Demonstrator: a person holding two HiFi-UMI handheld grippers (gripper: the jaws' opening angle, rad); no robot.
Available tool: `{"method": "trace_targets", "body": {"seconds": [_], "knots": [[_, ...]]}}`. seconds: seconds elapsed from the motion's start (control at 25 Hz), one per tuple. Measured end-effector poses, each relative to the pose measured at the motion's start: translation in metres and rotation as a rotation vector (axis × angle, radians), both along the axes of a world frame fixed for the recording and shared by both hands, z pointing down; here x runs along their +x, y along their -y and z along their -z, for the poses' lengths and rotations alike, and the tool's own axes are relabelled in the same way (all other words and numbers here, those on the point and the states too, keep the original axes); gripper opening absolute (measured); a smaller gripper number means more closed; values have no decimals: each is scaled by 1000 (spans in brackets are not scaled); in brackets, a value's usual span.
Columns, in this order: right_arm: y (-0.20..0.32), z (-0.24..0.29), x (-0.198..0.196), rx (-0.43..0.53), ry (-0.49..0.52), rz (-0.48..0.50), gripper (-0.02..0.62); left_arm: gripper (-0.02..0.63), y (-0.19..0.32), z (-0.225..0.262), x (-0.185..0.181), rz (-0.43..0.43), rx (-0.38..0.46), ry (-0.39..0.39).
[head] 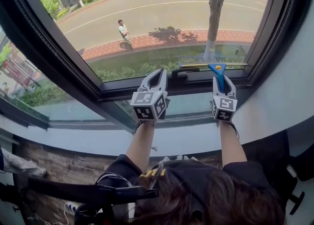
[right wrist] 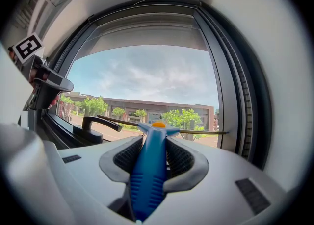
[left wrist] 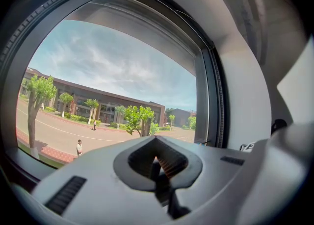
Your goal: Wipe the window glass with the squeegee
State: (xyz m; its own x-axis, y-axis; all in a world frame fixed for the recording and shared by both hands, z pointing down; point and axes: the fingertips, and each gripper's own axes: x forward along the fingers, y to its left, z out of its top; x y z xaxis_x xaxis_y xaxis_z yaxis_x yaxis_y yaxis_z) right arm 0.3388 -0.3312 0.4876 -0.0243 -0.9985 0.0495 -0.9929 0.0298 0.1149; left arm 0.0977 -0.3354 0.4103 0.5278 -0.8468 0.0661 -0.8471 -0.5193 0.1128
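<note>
My right tool (head: 222,81) is clamped on the squeegee (right wrist: 148,170). Black ribbed pads pinch its smooth blue plastic handle, which has a ridged grip. The thin, straight blade runs level across the lowest strip of the window glass (head: 162,18), toward the right corner of the dark frame (head: 147,87). My left tool (head: 158,77) has its jaws together, with nothing between them. Only the right gripper view shows the orange spot at the handle's head. The head view alone shows both tools side by side.
</note>
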Motion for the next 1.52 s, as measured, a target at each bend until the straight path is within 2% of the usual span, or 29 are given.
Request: {"method": "trace_targets", "body": {"seconds": [0.4, 0.68, 0.88, 1.12, 1.32, 1.52], "knots": [[3, -2, 0, -5, 16, 4, 143, 3, -4, -6, -8, 19, -18, -5], [2, 1, 0, -8, 5, 2, 143, 3, -10, 11, -12, 19, 24, 16], [-2, 25, -9, 28, -40, 24, 143, 3, -13, 14, -16, 21, 30, 23], [-20, 64, -21, 75, -22, 38, 143, 3, -16, 21, -30, 44, 26, 32], [-34, 88, -36, 107, -52, 64, 143, 3, -17, 33, -39, 58, 42, 41], [-50, 107, -41, 118, -19, 42, 143, 3, -23, 43, -44, 43, 56, 30]]}}
